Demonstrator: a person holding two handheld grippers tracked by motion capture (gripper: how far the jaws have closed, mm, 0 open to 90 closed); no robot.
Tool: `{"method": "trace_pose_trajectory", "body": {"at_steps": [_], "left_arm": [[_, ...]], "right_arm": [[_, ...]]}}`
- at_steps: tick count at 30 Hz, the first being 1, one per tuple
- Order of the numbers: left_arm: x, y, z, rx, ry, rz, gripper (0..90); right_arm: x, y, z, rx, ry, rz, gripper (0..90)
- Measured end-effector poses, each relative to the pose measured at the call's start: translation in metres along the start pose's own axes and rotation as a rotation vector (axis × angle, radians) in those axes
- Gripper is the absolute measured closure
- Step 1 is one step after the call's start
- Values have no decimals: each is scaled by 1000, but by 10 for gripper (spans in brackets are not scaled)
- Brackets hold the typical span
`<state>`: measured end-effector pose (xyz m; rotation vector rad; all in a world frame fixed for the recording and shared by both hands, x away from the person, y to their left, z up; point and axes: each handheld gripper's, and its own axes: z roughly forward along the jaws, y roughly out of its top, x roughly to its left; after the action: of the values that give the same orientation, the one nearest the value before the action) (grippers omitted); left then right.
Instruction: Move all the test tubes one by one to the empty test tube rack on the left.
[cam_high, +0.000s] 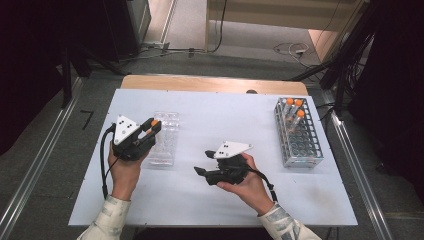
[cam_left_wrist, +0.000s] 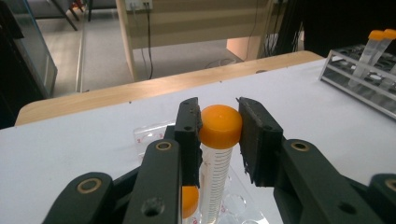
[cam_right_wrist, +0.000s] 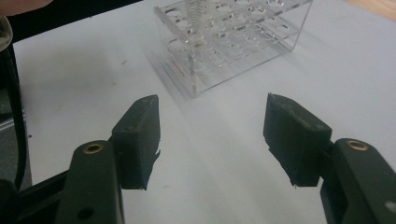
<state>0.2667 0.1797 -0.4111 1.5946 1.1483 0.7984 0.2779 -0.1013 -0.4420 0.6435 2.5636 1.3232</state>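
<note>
My left gripper is shut on the orange cap of a clear graduated tube; both pads press the cap from the sides. The tube stands upright, and its lower end reaches into a clear plastic rack on the white table. In the left gripper view a second orange cap shows low beside the held tube. My right gripper is open near the table's middle, and nothing is between its fingers. It faces the clear rack, where a graduated tube stands.
A grey metal rack stands at the right of the table, with three orange-capped tubes in its far end. It is seen in the left gripper view as the metal rack. A wooden strip runs along the table's far edge.
</note>
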Motion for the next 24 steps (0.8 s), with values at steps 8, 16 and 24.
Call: {"method": "trace_pose_trajectory", "body": {"at_steps": [8, 16, 24], "left_arm": [[1, -7, 5, 25, 6, -6, 697], [1, -10, 7, 40, 7, -10, 695], [0, -12, 8, 46, 11, -12, 693]], "right_arm": [[0, 0, -1, -1, 1, -2, 352], [0, 0, 0, 3, 3, 0, 352], [0, -1, 1, 2, 6, -5, 351]]}}
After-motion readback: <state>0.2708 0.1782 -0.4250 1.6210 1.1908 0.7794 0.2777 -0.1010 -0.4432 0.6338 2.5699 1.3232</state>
